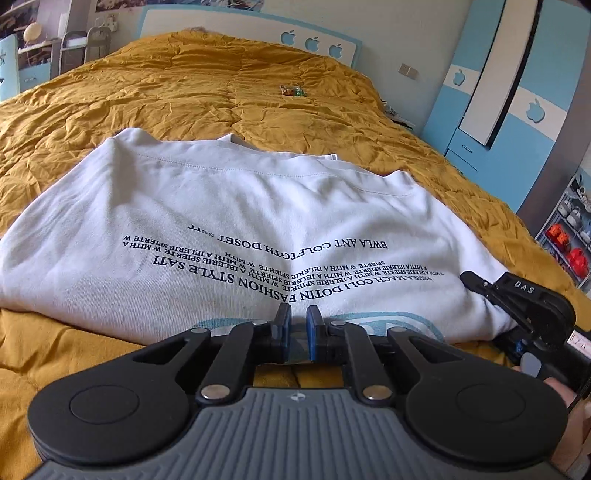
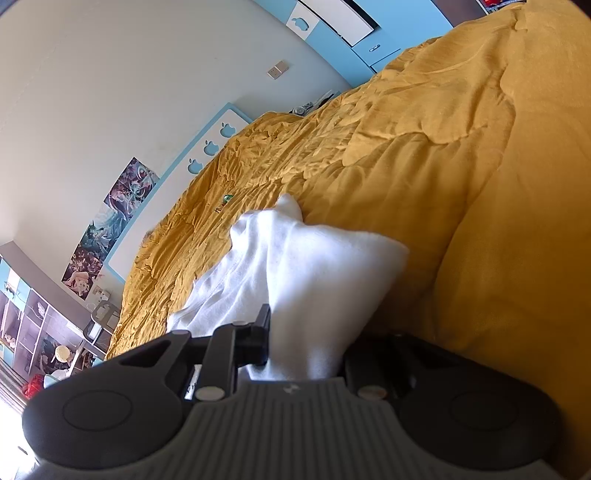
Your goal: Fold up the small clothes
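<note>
A white T-shirt (image 1: pixel 229 210) with dark printed text lies spread on the mustard-yellow bedcover (image 1: pixel 184 85). My left gripper (image 1: pixel 297 334) sits at the shirt's near edge, its blue-padded jaws nearly together with a narrow gap; whether cloth is between them is unclear. My right gripper (image 1: pixel 517 306) shows at the shirt's right edge. In the right wrist view the right gripper (image 2: pixel 299 343) is shut on a bunched fold of the white shirt (image 2: pixel 314 266), which fills the space between the fingers; the right finger is hidden by cloth.
A small colourful wrapper (image 1: pixel 293 90) lies on the bedcover beyond the shirt. A white and blue headboard (image 1: pixel 258 33) stands at the far end. A blue wardrobe (image 1: pixel 498 92) stands to the right, shelves (image 1: pixel 569 236) beside it.
</note>
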Tool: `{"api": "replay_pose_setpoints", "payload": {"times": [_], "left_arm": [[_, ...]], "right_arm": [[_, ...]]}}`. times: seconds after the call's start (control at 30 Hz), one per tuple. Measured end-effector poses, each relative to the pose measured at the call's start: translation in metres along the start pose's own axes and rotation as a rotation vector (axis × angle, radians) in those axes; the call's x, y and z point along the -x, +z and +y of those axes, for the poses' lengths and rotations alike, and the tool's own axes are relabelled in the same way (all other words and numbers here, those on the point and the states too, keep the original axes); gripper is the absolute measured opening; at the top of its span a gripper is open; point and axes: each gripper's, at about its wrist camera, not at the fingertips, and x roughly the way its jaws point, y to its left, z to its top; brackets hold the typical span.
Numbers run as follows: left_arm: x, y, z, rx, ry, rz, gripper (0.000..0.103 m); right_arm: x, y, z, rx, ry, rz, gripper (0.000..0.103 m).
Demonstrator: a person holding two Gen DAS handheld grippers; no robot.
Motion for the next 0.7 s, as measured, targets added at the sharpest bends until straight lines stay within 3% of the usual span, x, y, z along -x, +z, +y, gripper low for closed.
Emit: {"api": "replay_pose_setpoints", "payload": {"times": [0.13,0.27,0.37,0.53,0.7], "left_arm": [[-0.008,-0.014,-0.013,-0.116,0.049,-0.042,0.015],[0.0,-0.017,-0.005,-0.095,-0.003,-0.08,0.009],[0.0,-0.017,0.003,-0.088,-0.046,-0.083,0.009],[0.007,-0.013,0.002,-0.191,-0.109,-0.059,0.008],[0.022,0.001,0.023,-0.099,-0.201,-0.053,0.01]], "right_arm": [[0.002,0.003,0.011,0.047,-0.026,0.002,0.012],[0.012,0.004,0.059,0.34,-0.085,-0.058,0.012],[0.02,0.012,0.074,0.335,-0.065,-0.1,0.012],[0.027,0.012,0.109,0.398,-0.037,-0.155,0.012],[0.035,0.017,0.14,0.425,0.036,-0.18,0.012]]}}
